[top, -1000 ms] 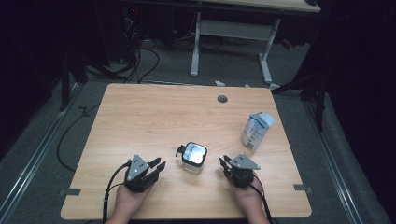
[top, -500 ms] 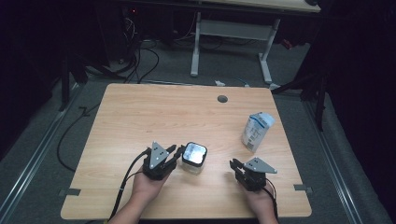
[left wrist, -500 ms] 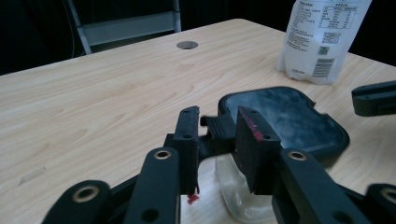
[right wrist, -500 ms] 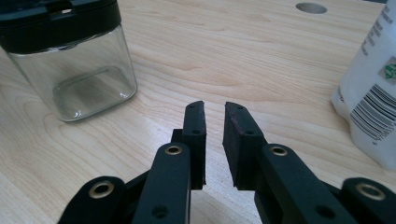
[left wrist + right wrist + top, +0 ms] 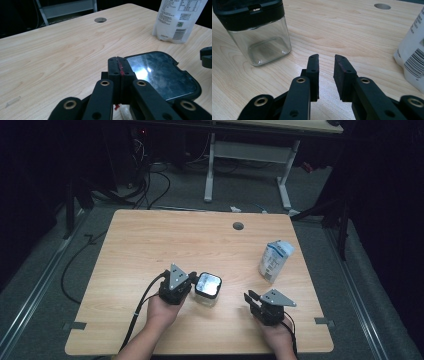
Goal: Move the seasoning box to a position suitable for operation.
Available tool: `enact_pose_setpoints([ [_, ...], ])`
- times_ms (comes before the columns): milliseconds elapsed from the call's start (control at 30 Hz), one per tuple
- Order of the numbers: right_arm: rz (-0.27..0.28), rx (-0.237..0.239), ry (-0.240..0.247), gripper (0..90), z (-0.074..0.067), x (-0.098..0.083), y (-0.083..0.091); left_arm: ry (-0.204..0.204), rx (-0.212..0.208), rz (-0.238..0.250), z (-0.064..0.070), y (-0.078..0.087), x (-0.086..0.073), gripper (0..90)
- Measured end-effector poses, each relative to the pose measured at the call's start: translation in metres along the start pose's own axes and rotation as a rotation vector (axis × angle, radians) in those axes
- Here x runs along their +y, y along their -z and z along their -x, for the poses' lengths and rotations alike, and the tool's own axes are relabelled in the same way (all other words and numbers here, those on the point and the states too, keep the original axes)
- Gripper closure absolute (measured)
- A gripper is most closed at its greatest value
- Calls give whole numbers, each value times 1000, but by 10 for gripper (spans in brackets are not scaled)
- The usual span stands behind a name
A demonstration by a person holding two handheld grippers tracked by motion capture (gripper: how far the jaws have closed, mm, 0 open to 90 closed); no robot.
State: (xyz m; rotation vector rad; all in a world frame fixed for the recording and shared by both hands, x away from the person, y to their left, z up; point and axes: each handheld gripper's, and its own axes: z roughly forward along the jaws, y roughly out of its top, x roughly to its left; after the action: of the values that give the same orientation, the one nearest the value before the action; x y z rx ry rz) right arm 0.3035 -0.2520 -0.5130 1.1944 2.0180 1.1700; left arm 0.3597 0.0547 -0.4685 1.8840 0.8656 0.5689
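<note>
A square clear glass jar point(image 5: 207, 287) with a black lid stands at the near middle of the wooden table point(image 5: 150, 245). My left gripper point(image 5: 193, 280) is shut, jaws pressed flat together with nothing between them. In the left gripper view its tip point(image 5: 119, 62) sits at the left edge of the glossy lid point(image 5: 162, 75). My right gripper point(image 5: 251, 298) rests near the front edge, to the right of the jar. Its jaws point(image 5: 325, 60) have just been opening and stand apart over bare wood, with the jar point(image 5: 259, 32) ahead on the left.
A white and blue pouch point(image 5: 274, 261) stands upright at the right side of the table, close to the right gripper's far side point(image 5: 412, 60). A round cable hole point(image 5: 238, 226) lies near the back edge. Cables trail from both grippers.
My left hand has moved right and forward until its gripper reaches the jar. The right hand has drifted slightly toward the right front corner.
</note>
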Motion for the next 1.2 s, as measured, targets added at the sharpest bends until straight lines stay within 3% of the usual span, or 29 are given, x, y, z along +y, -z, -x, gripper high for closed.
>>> enact_pose_setpoints([
  [500, 8, 30, 11, 767, -4, -1, -2, -34, 16, 5, 2, -3, -2, 900],
  [933, 12, 53, 14, 778, -7, -1, -3, -6, 8, 26, 0, -3, -5, 900],
  [1200, 19, 54, 53, 898, -24, 6, -10, 28, -8, 32, -2, -3, -6, 900],
])
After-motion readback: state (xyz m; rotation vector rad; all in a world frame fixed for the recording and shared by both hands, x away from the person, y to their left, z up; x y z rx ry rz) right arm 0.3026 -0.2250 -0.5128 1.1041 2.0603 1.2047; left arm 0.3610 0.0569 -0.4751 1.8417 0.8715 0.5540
